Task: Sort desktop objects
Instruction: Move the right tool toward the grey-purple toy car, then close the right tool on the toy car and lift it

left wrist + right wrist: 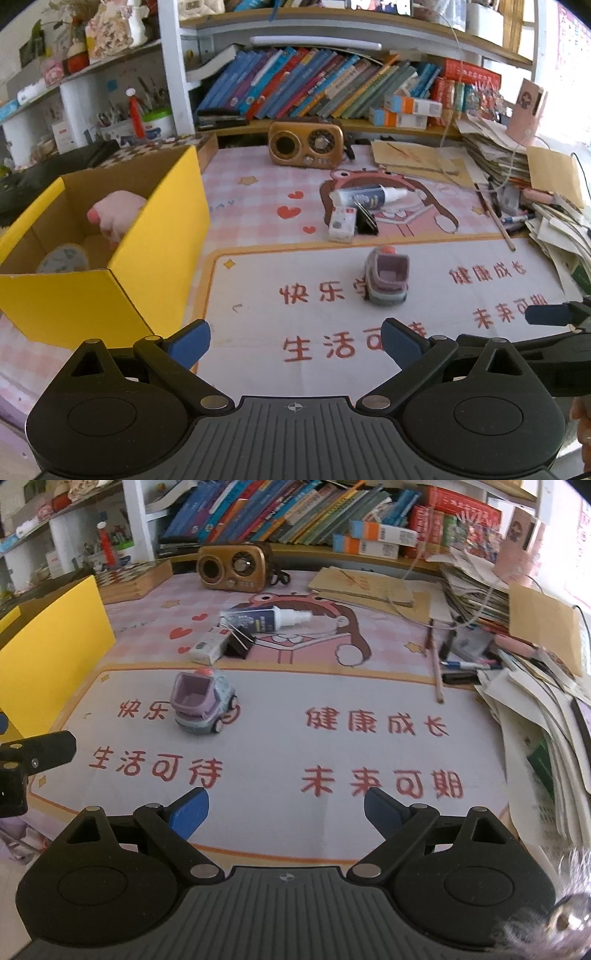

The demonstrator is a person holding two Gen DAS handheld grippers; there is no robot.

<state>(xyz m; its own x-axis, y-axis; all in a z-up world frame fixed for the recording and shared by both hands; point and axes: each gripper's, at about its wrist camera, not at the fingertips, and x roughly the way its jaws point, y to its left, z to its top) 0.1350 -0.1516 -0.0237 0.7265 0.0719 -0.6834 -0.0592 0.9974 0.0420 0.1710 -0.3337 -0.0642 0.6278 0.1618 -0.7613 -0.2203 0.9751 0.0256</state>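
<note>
Both of your grippers hang over the printed mat (332, 709) on the table with nothing held — your left gripper (295, 341) has its jaws wide apart, and so does your right gripper (286, 812). Ahead of them the toy truck (203, 709) stands upright on the mat, near the yellow box (122, 258) at the left, which already holds a pink plush toy (118, 214). Farther back a spray bottle (266, 620), a small white box (208, 648) and a black binder clip (240, 644) lie close together — well short of the radio (232, 566).
</note>
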